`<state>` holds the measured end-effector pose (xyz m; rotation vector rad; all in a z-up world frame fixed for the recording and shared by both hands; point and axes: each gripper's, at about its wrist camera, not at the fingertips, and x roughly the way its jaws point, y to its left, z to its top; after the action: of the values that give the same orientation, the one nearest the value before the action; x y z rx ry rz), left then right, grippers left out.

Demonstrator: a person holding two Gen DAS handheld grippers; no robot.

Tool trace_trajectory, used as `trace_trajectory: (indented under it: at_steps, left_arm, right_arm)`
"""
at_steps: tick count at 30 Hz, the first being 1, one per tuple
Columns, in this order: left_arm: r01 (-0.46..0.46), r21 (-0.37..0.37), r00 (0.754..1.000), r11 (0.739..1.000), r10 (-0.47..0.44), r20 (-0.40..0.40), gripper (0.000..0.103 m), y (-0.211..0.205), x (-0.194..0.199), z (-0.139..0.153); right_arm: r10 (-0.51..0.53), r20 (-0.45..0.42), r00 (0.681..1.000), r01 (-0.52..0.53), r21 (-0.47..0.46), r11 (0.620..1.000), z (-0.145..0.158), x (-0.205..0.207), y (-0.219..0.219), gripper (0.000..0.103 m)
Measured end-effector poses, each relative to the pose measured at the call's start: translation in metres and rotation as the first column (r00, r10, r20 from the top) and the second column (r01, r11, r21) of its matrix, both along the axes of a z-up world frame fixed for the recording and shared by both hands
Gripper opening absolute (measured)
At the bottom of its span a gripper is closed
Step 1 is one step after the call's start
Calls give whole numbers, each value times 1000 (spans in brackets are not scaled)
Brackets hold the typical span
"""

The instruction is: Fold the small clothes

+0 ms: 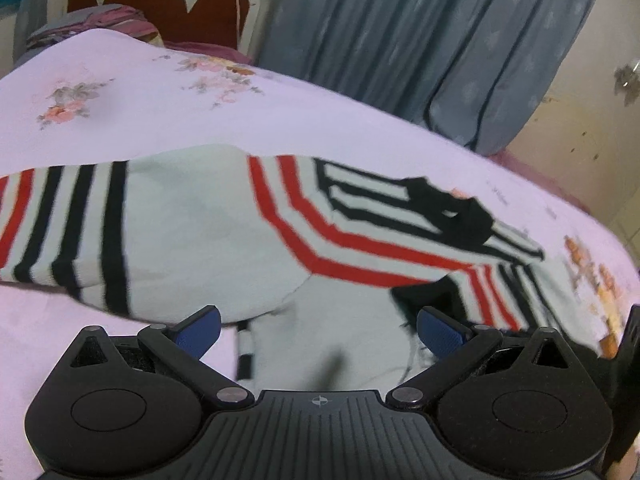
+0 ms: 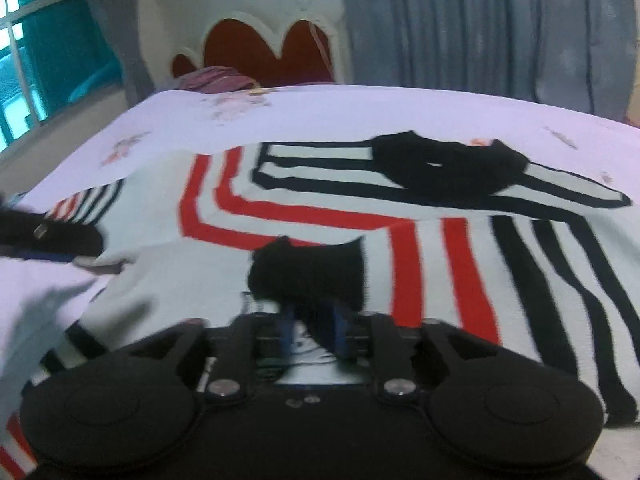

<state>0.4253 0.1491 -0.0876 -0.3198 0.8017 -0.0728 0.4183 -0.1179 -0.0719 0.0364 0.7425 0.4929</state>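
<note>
A small white sweater (image 1: 192,232) with red and black stripes and a black collar (image 1: 452,208) lies spread on the bed. My left gripper (image 1: 318,334) is open just above the sweater's white lower part, blue pads (image 1: 200,330) wide apart and empty. In the right wrist view the sweater (image 2: 320,208) fills the middle. My right gripper (image 2: 312,328) is shut on a black sleeve cuff (image 2: 308,276), lifted over the sweater's body. The left gripper (image 2: 48,236) shows at the left edge of that view.
The bed has a pale lilac floral sheet (image 1: 140,92). A red and white headboard (image 2: 268,48) and folded purple bedding (image 2: 216,78) stand at the far end. Grey curtains (image 1: 420,48) hang to the right, a teal window (image 2: 44,40) to the left.
</note>
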Motion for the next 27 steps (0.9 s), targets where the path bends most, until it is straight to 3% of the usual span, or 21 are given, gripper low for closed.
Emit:
trace_trajectory:
  at_steps: [3, 5, 9, 10, 11, 13, 15, 16, 17, 18, 20, 23, 27]
  left_arm:
    - [35, -27, 999, 999, -35, 18, 103, -13, 8, 2]
    - [70, -50, 997, 996, -70, 17, 102, -30, 18, -2]
    - [116, -124, 992, 986, -120, -29, 102, -63, 35, -17]
    - [121, -123, 991, 985, -127, -50, 93, -71, 39, -21]
    - [126, -120, 988, 985, -136, -72, 71, -79, 44, -26]
    - [121, -118, 983, 986, -136, -123, 51, -92, 53, -36]
    - [131, -93, 983, 987, -141, -113, 50, -102, 60, -38]
    - [142, -71, 983, 987, -149, -107, 41, -107, 63, -38]
    - [154, -50, 982, 987, -158, -100, 14, -112, 64, -39]
    - [167, -53, 981, 985, -171, -86, 7, -114, 67, -38]
    - [154, -47, 987, 987, -155, -32, 7, -108, 67, -26]
    - [130, 25, 990, 991, -131, 56, 7, -97, 63, -4]
    - [156, 56, 988, 986, -157, 11, 7, -87, 67, -12]
  right_arm:
    - [-45, 29, 999, 43, 44, 998, 13, -11, -17, 27]
    - [-103, 46, 994, 100, 68, 993, 19, -19, -35, 17]
    - [-198, 56, 979, 193, 85, 978, 25, -25, -64, 12]
    - [-215, 54, 975, 210, 86, 974, 26, -28, -73, 12]
    - [-233, 56, 971, 228, 83, 970, 27, -30, -79, 12]
    - [-268, 57, 962, 264, 77, 961, 29, -37, -96, 12]
    - [-308, 58, 950, 303, 72, 950, 27, -41, -109, 12]
    - [-330, 55, 942, 326, 74, 942, 27, -44, -117, 13]
    - [-355, 51, 933, 350, 81, 933, 27, -47, -126, 13]
    - [-379, 47, 924, 374, 87, 923, 27, -49, -134, 13]
    - [-419, 39, 907, 414, 95, 905, 25, -51, -147, 13]
    - [-458, 32, 889, 453, 97, 886, 24, -56, -165, 13]
    - [-488, 10, 873, 485, 86, 870, 17, -54, -181, 13]
